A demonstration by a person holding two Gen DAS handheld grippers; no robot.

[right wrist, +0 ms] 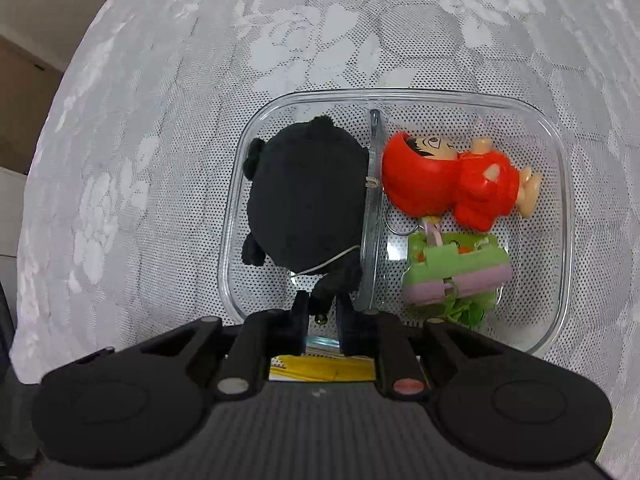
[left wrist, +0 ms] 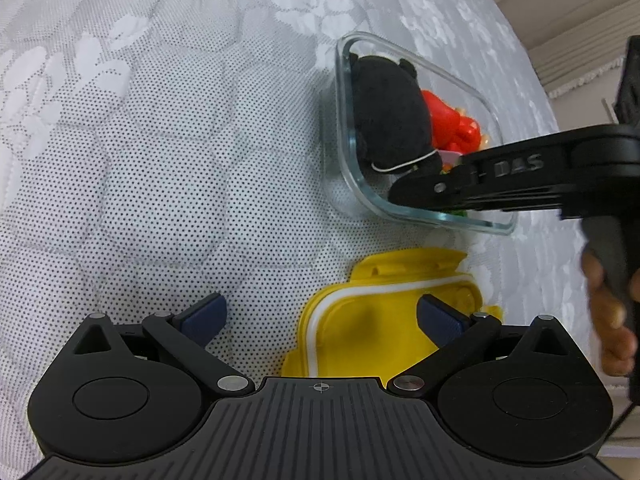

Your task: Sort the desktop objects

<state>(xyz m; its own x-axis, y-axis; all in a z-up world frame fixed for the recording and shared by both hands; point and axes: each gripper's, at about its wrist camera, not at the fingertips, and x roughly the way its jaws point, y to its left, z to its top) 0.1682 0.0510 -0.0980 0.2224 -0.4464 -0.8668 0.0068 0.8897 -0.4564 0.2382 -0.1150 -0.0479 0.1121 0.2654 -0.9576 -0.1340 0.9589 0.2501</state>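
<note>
A clear divided container (right wrist: 560, 208) stands on the lace tablecloth. A black plush toy (right wrist: 304, 196) lies in its left compartment. A red figurine (right wrist: 448, 180) and a green and pink toy (right wrist: 456, 276) lie in the right one. My right gripper (right wrist: 322, 320) is nearly shut around the plush's lower end at the container's near rim. In the left wrist view the container (left wrist: 348, 152) holds the plush (left wrist: 388, 116), and the right gripper (left wrist: 404, 188) reaches in from the right. My left gripper (left wrist: 320, 320) is open and empty above the yellow lid (left wrist: 380, 320).
The yellow lid with a white seal lies upside down on the cloth just before the container. A bare hand (left wrist: 612, 316) holds the right gripper's handle. The table edge and a wall show at the far right and far left.
</note>
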